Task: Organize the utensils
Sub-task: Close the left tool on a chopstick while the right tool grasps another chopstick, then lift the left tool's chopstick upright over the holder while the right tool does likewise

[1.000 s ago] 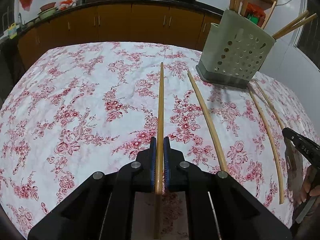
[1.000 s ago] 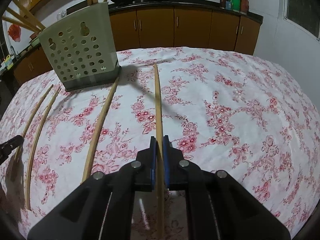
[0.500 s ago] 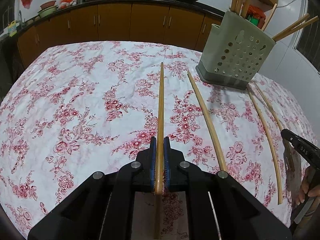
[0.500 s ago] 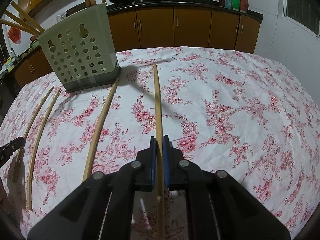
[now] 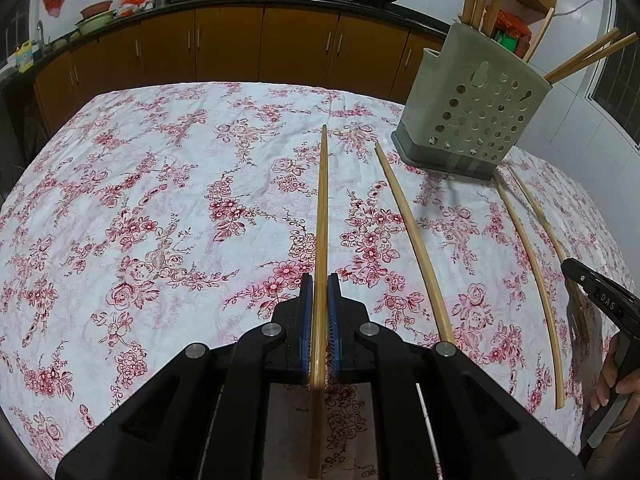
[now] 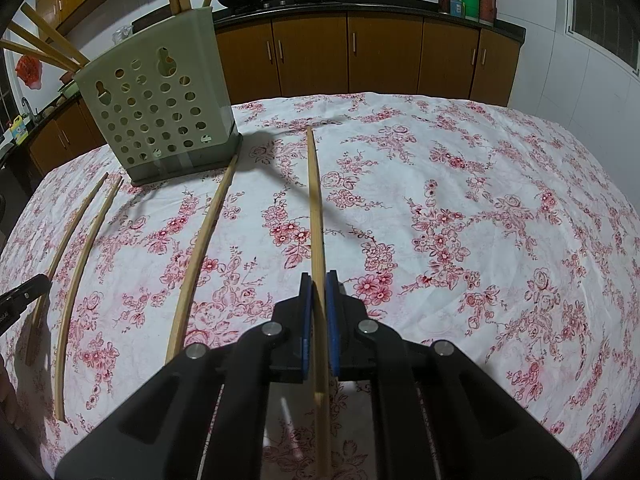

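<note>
Pick-up step: left gripper (image 5: 320,320) and right gripper (image 6: 319,320) each clamped one long bamboo chopstick (image 5: 322,208), prob. barely off the floral tablecloth (image 5: 140,208). Next: tip upright into perforated grey-green plastic holder (image 5: 476,120).

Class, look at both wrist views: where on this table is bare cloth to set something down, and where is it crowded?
Free: the cloth left of the left gripper's chopstick, and the stretch right of the right gripper's chopstick. Crowded: before the holder, where loose chopsticks lie.
</note>
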The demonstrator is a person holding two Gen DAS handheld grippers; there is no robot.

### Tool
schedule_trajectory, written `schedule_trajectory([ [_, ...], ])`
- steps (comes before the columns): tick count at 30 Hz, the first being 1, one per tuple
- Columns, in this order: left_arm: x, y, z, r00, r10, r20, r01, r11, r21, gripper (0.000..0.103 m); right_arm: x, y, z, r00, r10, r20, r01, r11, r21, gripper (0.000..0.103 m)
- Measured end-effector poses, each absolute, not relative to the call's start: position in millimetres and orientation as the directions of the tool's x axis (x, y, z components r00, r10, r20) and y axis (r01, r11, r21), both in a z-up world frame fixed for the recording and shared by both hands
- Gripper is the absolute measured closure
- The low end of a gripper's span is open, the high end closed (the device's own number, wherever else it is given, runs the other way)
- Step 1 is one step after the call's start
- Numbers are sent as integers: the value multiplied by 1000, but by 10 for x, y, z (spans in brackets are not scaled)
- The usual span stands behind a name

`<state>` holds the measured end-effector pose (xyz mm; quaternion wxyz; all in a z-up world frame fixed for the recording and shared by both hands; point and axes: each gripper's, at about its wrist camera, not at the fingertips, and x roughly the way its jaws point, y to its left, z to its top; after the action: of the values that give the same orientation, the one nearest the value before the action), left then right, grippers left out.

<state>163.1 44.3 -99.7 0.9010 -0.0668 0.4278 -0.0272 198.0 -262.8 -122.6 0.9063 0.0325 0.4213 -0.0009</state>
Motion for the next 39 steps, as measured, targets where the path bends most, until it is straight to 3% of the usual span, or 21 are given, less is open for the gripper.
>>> schedule_trajectory([
  [12, 1630, 448, -992, 633, -104, -767, -8, 990, -142, 94, 1979, -2637, -1225, 645, 30, -763, 28, 998, 63, 93],
  [29, 1333, 356, -984, 630, -80, -772, 74, 996, -42, 95, 1701, -2673, -1185, 631, 65, -773, 1, 996, 84, 95],
  [39, 1446, 430, -381, 742, -128, -658, 63, 991, -122, 95, 1639, -2825, -496, 780, 67, -623, 25, 990, 138, 95],
])
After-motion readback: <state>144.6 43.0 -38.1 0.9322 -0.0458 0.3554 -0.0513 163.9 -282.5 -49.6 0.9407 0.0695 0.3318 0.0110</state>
